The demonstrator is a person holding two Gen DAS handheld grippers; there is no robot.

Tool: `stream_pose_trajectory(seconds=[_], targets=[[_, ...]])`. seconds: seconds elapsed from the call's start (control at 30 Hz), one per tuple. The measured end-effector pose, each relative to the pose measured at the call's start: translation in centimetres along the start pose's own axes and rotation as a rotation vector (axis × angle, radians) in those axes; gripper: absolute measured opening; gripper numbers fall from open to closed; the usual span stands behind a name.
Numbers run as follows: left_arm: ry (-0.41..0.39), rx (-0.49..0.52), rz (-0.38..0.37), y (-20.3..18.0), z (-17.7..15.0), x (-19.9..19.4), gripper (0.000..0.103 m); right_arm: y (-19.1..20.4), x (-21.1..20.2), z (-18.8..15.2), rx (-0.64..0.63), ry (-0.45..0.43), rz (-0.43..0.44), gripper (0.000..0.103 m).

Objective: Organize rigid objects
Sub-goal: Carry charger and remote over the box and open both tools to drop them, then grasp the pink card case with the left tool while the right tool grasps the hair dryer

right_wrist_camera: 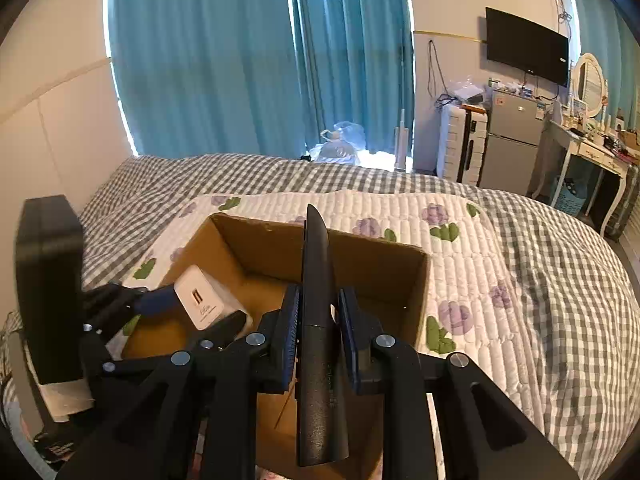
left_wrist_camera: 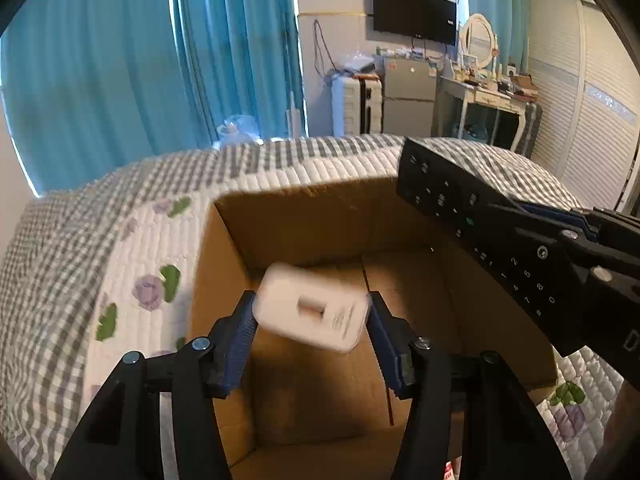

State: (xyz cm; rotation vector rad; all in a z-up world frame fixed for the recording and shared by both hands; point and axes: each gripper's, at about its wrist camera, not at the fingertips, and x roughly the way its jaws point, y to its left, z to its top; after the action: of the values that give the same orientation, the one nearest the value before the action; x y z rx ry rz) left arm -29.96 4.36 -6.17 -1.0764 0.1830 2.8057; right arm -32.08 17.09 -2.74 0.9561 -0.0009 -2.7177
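Left wrist view: the left gripper [left_wrist_camera: 312,320] holds a white charger [left_wrist_camera: 313,307] between its blue pads, jaws set to the charger's width, directly above the open cardboard box [left_wrist_camera: 224,264]. The charger appears motion-blurred. At right, the right gripper [left_wrist_camera: 520,216] clamps a black remote control [left_wrist_camera: 460,208] over the box's right side. Right wrist view: the remote control [right_wrist_camera: 318,320] stands on edge between narrowly set jaws, above the box [right_wrist_camera: 376,256]. The box rests on a floral quilt [right_wrist_camera: 460,240] covering the bed. Teal curtains [right_wrist_camera: 240,60] hang beyond.
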Motion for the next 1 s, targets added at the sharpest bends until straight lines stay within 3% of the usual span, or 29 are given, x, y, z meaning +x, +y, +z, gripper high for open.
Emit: stream_pose_trajectory(seconds=[0.37,0.43,0.47,0.5,0.57,0.63,0.7,0.8,0.9,1.0], targets=[[-0.037,-0.034,0.064,2.1,-1.4,-3.7,0.059,-0.4,3.1,-1.8,0.061,0.035,-0.029,0.02],[-0.047,-0.037,0.061,2.3,-1.9,-4.7,0.059,-0.6,3.3,-2.2,0.085,0.042,-0.035,0.037],[-0.049,-0.041,0.058,2.2,-1.9,-5.2,0.059,-0.7,2.9,-2.3,0.092,0.039,-0.034,0.057],[-0.053,-0.049,0.057,2.2,-1.9,-5.9,0.059,-0.8,2.1,-2.4,0.101,0.023,-0.034,0.065],[-0.062,-0.058,0.057,2.4,-2.4,-7.4,0.067,-0.5,0.4,-2.4,0.092,0.001,-0.04,0.065],[-0.065,-0.06,0.076,2.5,-3.0,-9.1,0.082,-0.1,-1.4,-2.6,0.062,0.006,-0.067,0.068],[-0.065,-0.056,0.087,2.7,-3.7,-10.3,0.087,0.5,-3.4,-3.1,0.035,0.008,-0.074,0.078],[-0.05,-0.05,0.091,2.7,-5.4,-11.9,0.098,1.5,-6.2,-5.1,0.007,0.02,-0.086,0.081],[-0.023,-0.04,0.096,2.5,-7.8,-12.7,0.1,2.7,-7.7,-7.6,-0.025,0.053,-0.072,0.088],[0.016,-0.033,0.098,2.2,-10.0,-12.3,0.1,4.1,-8.3,-11.0,-0.101,0.11,-0.056,0.089]])
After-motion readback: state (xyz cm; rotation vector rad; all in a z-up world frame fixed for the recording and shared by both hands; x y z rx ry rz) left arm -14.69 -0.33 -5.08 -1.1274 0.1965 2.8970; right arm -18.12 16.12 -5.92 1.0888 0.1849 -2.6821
